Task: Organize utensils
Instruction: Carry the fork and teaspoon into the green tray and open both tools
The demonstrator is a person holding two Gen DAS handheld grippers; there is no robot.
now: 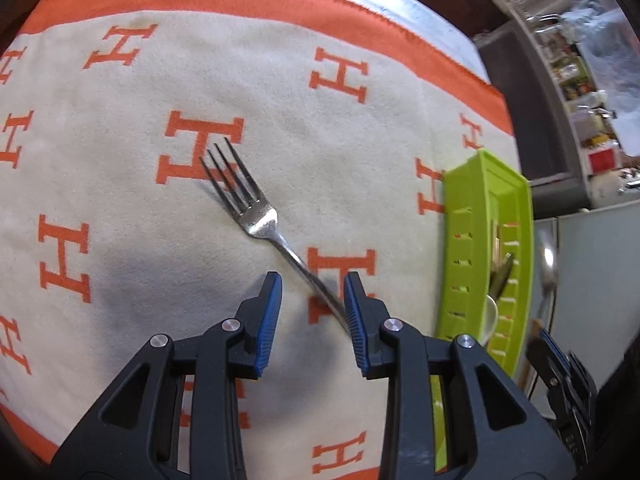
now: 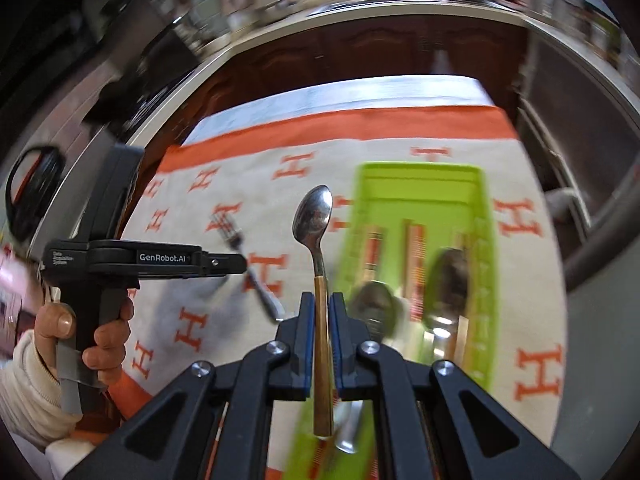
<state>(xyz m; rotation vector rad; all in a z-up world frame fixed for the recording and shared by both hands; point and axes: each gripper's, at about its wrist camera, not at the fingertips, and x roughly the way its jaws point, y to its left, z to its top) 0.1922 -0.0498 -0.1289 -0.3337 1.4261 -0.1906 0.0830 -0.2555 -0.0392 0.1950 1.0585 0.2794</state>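
A steel fork (image 1: 256,210) lies on the cream cloth with orange H letters (image 1: 120,140), tines pointing away. My left gripper (image 1: 313,284) is open just above it, and the fork's handle runs under the right finger. The fork (image 2: 232,236) and left gripper (image 2: 224,266) also show in the right wrist view. My right gripper (image 2: 321,300) is shut on a spoon with a wooden handle (image 2: 318,232), held above the left edge of a green utensil tray (image 2: 420,184).
The green tray (image 1: 468,208) stands at the cloth's right side and holds several spoons (image 2: 446,276) and other utensils. A dark wooden cabinet (image 2: 380,52) and a counter with clutter lie beyond the table. The right gripper (image 1: 560,376) shows at the left view's right edge.
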